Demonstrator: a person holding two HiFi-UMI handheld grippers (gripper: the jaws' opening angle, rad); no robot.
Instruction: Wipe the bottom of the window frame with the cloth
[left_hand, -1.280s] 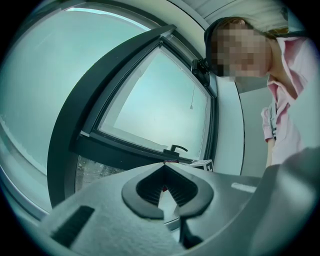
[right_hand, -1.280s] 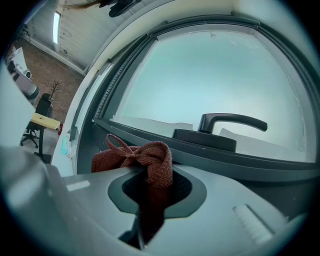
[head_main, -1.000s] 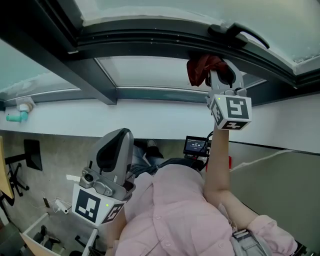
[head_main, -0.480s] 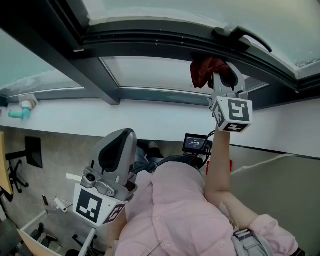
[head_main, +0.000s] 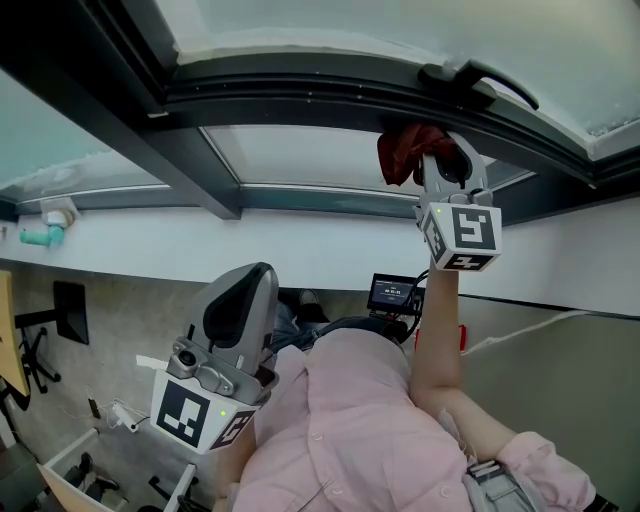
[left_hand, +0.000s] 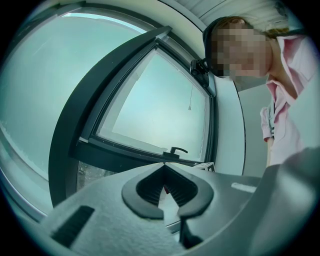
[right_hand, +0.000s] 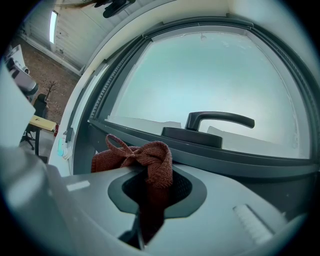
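Note:
A dark red cloth (head_main: 408, 150) is bunched in my right gripper (head_main: 440, 155), which is shut on it and held up against the dark window frame's bottom bar (head_main: 300, 100), just left of the black window handle (head_main: 480, 78). In the right gripper view the red cloth (right_hand: 145, 157) spills left over the jaws, with the handle (right_hand: 215, 122) and the frame bar (right_hand: 225, 155) right behind it. My left gripper (head_main: 235, 305) hangs low by the person's pink shirt, away from the window. In the left gripper view its jaws (left_hand: 165, 187) are shut with nothing between them.
A white sill (head_main: 250, 245) runs below the frame. A teal fitting (head_main: 40, 235) sits at its left end. A thick dark mullion (head_main: 120, 110) slants down on the left. A small screen (head_main: 390, 292) and floor clutter (head_main: 90, 470) lie below.
My right gripper with the cloth has stayed at nearly the same place on the frame bar, with only a slight shift. The left gripper has drifted a little lower right.

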